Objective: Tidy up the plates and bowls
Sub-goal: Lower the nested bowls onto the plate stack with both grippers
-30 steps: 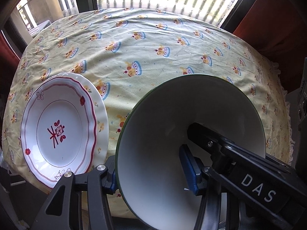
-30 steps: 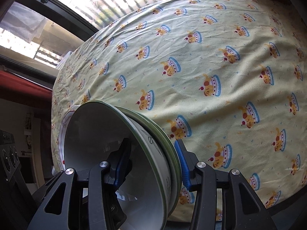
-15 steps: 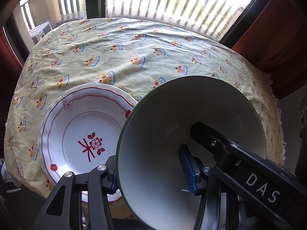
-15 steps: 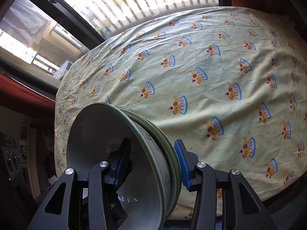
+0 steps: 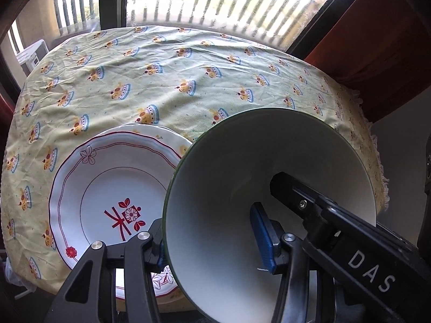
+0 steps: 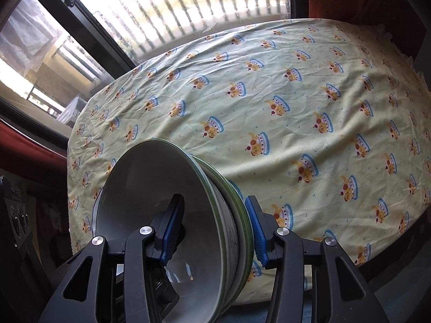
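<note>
The bowl (image 5: 221, 215) hides the plate's (image 5: 107, 188) three-o'clock rim. At six o'clock, the picture's edge cuts off the stacked bowls (image 6: 172, 215).

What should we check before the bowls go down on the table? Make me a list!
1. Left tongs clamped on the wall of the green-rimmed white bowls, nested together: ok.
2. Right tongs clamped on the opposite wall: ok.
3. Bowls level: not ok, tipped on their side.
4. Free spot on the yellow crown-print tablecloth: ok, lots of bare cloth.
5. Red-patterned white plates out of the way: cannot tell, the bowls overlap them in the left view.
6. How many bowls are nested: cannot tell.
</note>
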`<state>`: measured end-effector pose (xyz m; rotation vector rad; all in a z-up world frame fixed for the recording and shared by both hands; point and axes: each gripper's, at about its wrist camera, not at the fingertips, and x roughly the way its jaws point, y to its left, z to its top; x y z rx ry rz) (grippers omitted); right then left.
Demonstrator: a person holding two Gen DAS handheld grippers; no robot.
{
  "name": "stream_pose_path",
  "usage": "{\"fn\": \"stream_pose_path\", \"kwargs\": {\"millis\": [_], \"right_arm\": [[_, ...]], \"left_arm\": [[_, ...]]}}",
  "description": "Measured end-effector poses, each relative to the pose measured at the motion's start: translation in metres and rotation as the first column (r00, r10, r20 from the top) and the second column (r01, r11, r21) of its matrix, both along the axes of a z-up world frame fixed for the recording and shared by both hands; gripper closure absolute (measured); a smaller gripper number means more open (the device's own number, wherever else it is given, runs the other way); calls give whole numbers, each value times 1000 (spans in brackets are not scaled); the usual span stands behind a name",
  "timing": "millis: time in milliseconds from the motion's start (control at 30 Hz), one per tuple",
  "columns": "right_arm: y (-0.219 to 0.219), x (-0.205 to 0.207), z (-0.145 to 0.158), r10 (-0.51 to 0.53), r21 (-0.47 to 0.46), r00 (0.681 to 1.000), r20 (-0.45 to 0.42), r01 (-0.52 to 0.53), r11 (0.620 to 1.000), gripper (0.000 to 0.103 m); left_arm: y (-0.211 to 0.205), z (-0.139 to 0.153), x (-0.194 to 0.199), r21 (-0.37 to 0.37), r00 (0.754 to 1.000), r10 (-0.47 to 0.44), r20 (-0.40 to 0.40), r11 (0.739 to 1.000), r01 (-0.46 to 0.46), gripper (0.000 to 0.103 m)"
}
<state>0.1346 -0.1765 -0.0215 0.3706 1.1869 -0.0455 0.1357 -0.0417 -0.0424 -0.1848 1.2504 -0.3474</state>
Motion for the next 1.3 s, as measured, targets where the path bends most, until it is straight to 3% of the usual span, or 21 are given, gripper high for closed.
{"fn": "stream_pose_path", "kwargs": {"millis": [233, 567, 967, 1233, 1300], "right_arm": [[-6, -8, 13, -69, -34, 997, 18, 70, 997, 53], [31, 0, 22, -30, -4, 998, 54, 31, 1000, 53], [100, 6, -8, 42, 92, 999, -1, -42, 995, 53], [109, 5, -35, 29, 121, 997, -75, -19, 992, 53], [109, 5, -41, 21, 121, 996, -89, -10, 993, 53]], "left_arm": [[-4, 8, 2, -33, 998, -44, 32, 998, 45, 52], [39, 19, 2, -1, 997, 15, 80, 1000, -15, 52], [102, 0, -9, 100, 997, 70, 24, 992, -72, 52], [109, -19, -9, 110, 998, 46, -51, 993, -40, 52], [106, -18, -10, 124, 999, 27, -29, 992, -23, 52]]}}
